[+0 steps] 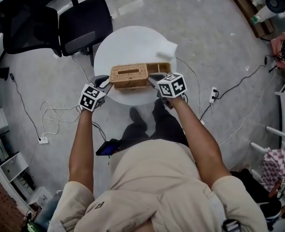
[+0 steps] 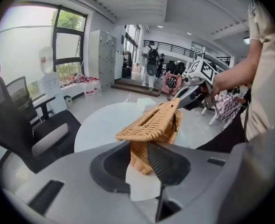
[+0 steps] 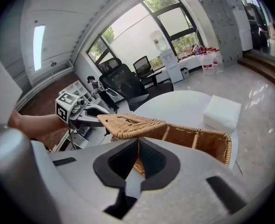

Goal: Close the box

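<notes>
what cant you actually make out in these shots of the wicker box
1. Head view: the woven wicker lid covers the left half of the tan wicker box, hiding anything inside there.
2. Left gripper view: the raised lid hides the box's interior.
3. Right gripper view: the right gripper's grey body blocks the box's near wall below the lid.
4. Every view: the white rectangular block is too small and plain to tell its material.

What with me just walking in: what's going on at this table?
A person holds tongs in each hand at a wicker box on a round white table. The right tongs are shut on the edge of the lid, which sits tilted, covering only part of the box. The left tongs stand open around the box's other end.
</notes>
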Demonstrator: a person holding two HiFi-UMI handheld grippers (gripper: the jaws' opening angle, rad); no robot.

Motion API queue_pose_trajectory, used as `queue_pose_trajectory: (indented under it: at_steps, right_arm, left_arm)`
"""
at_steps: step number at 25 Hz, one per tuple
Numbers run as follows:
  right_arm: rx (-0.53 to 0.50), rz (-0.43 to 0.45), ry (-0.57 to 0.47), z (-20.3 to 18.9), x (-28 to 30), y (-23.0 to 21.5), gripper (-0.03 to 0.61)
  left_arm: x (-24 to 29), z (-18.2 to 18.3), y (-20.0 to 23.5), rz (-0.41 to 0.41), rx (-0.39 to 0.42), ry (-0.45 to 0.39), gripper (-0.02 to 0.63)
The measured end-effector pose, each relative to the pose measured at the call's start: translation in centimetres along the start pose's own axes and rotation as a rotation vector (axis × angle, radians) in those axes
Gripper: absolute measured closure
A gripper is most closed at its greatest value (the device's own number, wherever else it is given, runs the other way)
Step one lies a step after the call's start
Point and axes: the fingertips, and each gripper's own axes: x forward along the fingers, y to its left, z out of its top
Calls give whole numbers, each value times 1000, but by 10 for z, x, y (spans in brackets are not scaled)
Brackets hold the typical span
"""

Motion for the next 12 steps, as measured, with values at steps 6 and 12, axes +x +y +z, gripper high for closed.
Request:
queue_pose_trajectory:
  at_steps: [6,12]
  right_arm:
    - [14,-28,42,-16,2,7,581]
    - [25,-45,81,-34,3,16,581]
  left_arm:
    - [-12,-12,-20,-27,0,12,509]
    - [-32,-6,-32,-18,-12,-10,511]
